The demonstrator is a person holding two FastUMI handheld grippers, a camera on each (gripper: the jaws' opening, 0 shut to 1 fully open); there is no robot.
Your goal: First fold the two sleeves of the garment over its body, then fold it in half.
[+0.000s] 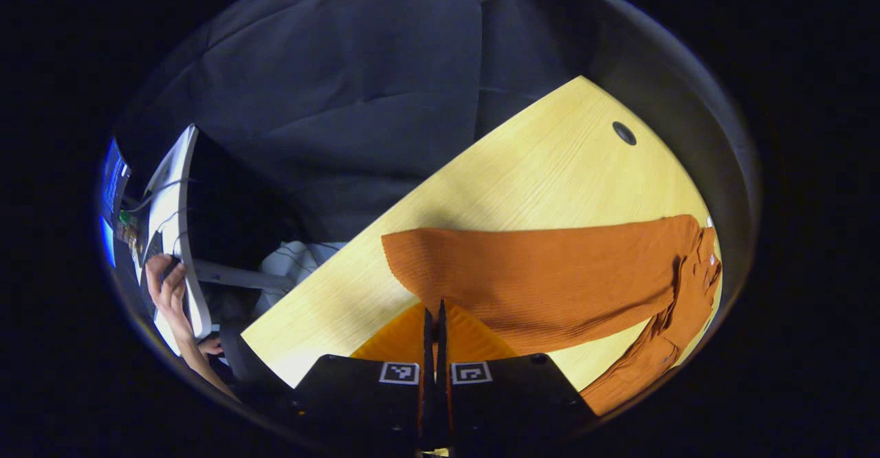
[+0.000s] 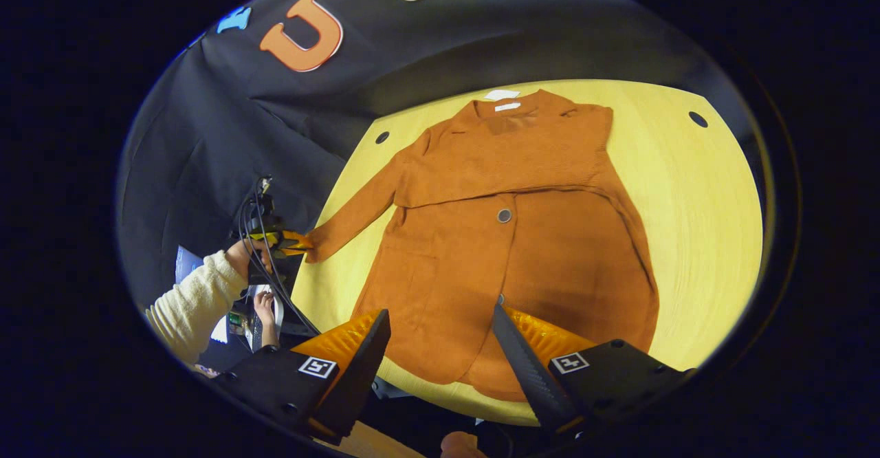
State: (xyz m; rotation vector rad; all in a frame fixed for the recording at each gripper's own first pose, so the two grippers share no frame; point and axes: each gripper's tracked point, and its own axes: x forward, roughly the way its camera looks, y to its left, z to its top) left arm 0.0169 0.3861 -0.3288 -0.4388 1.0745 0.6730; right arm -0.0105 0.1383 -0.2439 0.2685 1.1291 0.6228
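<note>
An orange cardigan [image 2: 509,258] lies flat on the wooden table [image 2: 687,224], collar at the far side, hem toward me. One sleeve [image 2: 509,169] is folded across the chest. The other sleeve [image 2: 357,214] stretches out past the table's left edge, where my left gripper [image 2: 285,240] pinches its cuff. In the left gripper view that sleeve [image 1: 550,272] runs off to the right, and my left gripper [image 1: 434,310] is shut on its near edge by the cuff. My right gripper [image 2: 440,331] hovers open over the hem with nothing between its fingers.
Round cable holes [image 2: 698,119] [image 2: 382,137] sit near the table's far corners. A person's cream sleeve [image 2: 192,307] reaches to the left gripper. Left of the table are a white stand [image 1: 180,224], a screen [image 1: 113,183] and a hand [image 1: 168,286]. Bare wood lies right of the cardigan.
</note>
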